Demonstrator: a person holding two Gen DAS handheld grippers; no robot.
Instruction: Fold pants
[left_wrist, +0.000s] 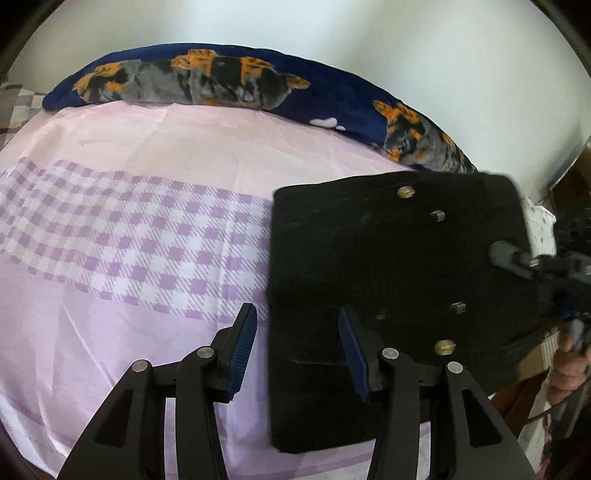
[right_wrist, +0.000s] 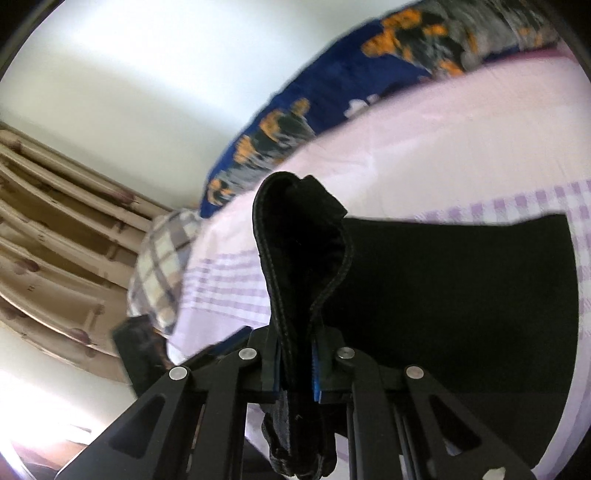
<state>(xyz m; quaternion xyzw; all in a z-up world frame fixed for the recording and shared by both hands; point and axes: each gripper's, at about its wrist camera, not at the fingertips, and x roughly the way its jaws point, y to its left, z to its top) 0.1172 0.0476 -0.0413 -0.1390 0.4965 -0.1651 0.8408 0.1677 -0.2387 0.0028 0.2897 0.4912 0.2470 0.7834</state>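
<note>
The black pants (left_wrist: 391, 280) lie folded into a thick rectangle on the pink and purple checked bedsheet (left_wrist: 122, 240), metal buttons showing on top. My left gripper (left_wrist: 297, 343) is open and empty, hovering over the pants' left edge, one finger over the sheet and one over the cloth. My right gripper (right_wrist: 295, 365) is shut on a bunched, stitched edge of the pants (right_wrist: 299, 258), which stands up between its blue pads. The rest of the pants (right_wrist: 461, 295) lies flat behind it. The right gripper also shows at the right edge of the left wrist view (left_wrist: 517, 258).
A dark blue blanket with orange and grey print (left_wrist: 229, 81) runs along the far side of the bed by the white wall. A checked pillow (right_wrist: 162, 262) lies at the bed's end. Beige curtains (right_wrist: 55, 236) hang beyond it.
</note>
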